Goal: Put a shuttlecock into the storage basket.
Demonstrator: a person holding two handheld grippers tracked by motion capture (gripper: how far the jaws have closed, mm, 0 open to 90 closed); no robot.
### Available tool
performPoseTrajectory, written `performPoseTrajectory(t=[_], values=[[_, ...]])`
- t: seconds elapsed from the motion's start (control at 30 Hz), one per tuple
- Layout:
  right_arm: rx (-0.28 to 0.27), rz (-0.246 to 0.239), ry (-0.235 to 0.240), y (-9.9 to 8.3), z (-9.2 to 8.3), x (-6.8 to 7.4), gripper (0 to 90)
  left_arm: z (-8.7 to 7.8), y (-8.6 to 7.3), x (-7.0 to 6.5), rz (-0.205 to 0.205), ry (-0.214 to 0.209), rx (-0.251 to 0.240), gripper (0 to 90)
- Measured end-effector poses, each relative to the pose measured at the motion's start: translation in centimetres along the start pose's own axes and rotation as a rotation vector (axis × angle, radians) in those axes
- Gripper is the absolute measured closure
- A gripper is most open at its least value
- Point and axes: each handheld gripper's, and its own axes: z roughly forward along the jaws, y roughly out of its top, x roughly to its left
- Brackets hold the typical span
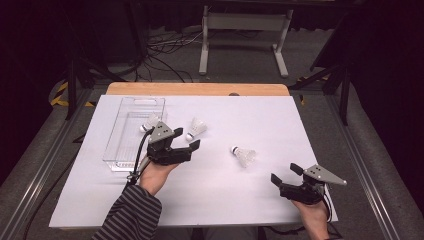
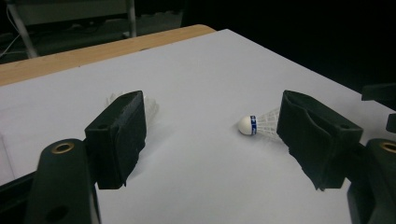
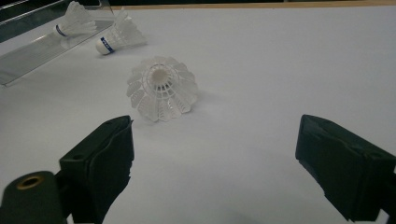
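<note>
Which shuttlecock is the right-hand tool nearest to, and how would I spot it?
Start at the white table and find the right gripper. The shuttlecock just beyond it lies alone mid-table, while the other two sit by the clear tray.

Three white shuttlecocks lie on their sides: one (image 1: 243,155) on the bench, one (image 1: 196,128) beside the clear box, one (image 1: 149,123) inside it.

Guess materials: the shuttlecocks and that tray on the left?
Shuttlecocks: skirt looks like white moulded plastic, since it shows an open lattice of ribs rather than feathers; the rounded white head with a blue band could be foam or cork. Tray: clear glossy rigid plastic, probably acrylic; the sheet beneath shows through.
</note>
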Motion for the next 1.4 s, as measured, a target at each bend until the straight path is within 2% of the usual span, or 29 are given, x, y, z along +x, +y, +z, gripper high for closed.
performPoseTrajectory(t=[0.07, 0.27, 0.7, 1.07, 1.13, 1.4], values=[[0.0, 0.0, -0.002, 0.0, 0.0, 0.0, 11.9, 0.1, 0.1, 0.1, 0.014, 0.008, 0.004, 25.0], [0.001, -0.004, -0.003, 0.0, 0.0, 0.0, 11.8, 0.9, 0.2, 0.1, 0.002, 0.005, 0.022, 25.0], [0.0, -0.004, 0.0, 0.0, 0.0, 0.0, 11.7, 2.8, 0.6, 0.2, -0.003, 0.006, 0.03, 25.0], [0.0, -0.005, 0.001, 0.0, 0.0, 0.0, 11.6, 3.8, 1.2, 0.3, -0.001, 0.014, 0.042, 25.0], [0.002, -0.004, 0.001, 0.0, 0.0, 0.0, 11.6, 3.9, 1.2, 0.3, -0.01, 0.004, 0.046, 25.0], [-0.002, -0.005, 0.002, 0.0, -0.1, 0.0, 11.6, 4.2, 1.3, 0.6, -0.014, 0.019, 0.065, 24.9]])
